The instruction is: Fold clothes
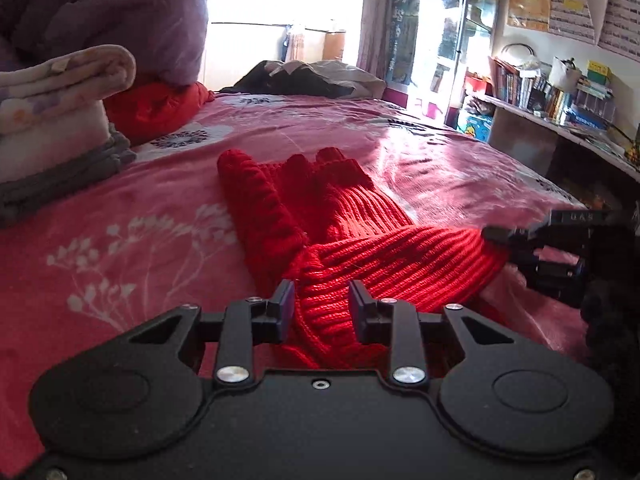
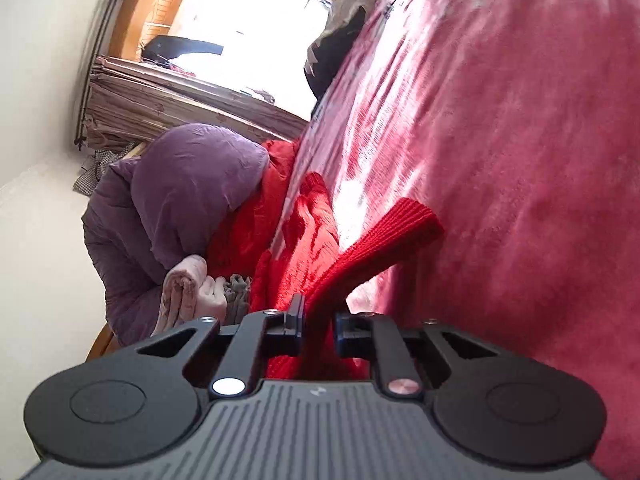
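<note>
The red ribbed knit sweater (image 1: 352,248) lies bunched on the pink floral bedspread (image 1: 120,240), one cuffed sleeve stretched off to my right. My left gripper (image 1: 322,298) straddles a fold of the knit, jaws parted, pads not visibly pressing on it. My right gripper (image 2: 320,316) is clenched on the sleeve cuff (image 2: 384,240). Folded blankets (image 1: 56,96) and a purple quilt (image 1: 120,12) sit at the bed's far left.

Bright window (image 1: 256,0) behind pink floral bed (image 1: 120,220); cluttered bookshelf (image 1: 552,92), posters (image 1: 568,4) on wall.
</note>
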`<state>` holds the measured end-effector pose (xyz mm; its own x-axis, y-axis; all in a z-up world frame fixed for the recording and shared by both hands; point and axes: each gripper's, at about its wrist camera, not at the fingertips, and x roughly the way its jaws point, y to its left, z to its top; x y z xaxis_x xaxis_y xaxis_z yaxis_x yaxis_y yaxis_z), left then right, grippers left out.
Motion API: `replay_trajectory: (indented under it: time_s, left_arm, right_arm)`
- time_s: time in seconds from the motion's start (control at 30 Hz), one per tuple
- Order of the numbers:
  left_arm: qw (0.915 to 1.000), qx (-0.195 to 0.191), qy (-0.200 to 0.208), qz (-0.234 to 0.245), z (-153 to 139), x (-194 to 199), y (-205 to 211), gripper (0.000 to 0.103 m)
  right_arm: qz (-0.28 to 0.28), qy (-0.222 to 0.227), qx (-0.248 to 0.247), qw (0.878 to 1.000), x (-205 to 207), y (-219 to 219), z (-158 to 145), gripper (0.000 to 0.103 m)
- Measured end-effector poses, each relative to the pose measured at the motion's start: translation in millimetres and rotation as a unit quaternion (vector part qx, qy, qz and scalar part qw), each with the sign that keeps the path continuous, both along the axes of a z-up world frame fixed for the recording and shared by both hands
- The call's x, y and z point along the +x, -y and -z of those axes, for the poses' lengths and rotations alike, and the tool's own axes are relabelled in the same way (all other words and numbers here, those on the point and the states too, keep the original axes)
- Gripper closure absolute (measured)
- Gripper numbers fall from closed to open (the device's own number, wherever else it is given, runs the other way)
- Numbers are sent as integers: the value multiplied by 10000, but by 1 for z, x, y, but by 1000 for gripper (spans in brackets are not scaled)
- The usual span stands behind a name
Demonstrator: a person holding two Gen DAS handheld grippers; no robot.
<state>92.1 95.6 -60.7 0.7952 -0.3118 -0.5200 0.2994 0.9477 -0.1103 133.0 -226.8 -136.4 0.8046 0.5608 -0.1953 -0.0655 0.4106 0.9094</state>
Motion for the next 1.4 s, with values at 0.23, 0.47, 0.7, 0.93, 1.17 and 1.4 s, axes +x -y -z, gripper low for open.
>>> replay_trajectory:
  time_s: [0.23, 0.47, 0.7, 0.93, 1.17, 1.4]
  left_arm:
    - [9941, 757, -521, 574, 25, 8, 22, 75]
    - [9980, -257, -541, 194, -3, 15, -31, 74]
    - [9955, -700, -340, -535, -6, 30, -45, 74]
    - [9988, -301, -123, -366, 0, 43, -18, 77]
    - [9952, 818, -534, -57, 18, 60, 8, 78]
    - [9987, 386, -95, -315, -6, 68, -14, 78]
  right_arm:
    - [37, 121, -364, 9993, 1, 11, -16, 90]
    - [80, -374, -253, 9989, 5, 11, 3, 79]
    - [-15, -200, -104, 9997, 9, -3, 4, 46]
    - [-9, 411, -293, 9987, -3, -3, -27, 92]
    - [-273, 103, -405, 9988, -8, 9, -24, 92]
    - [-462, -48, -395, 9981, -5, 8, -19, 92]
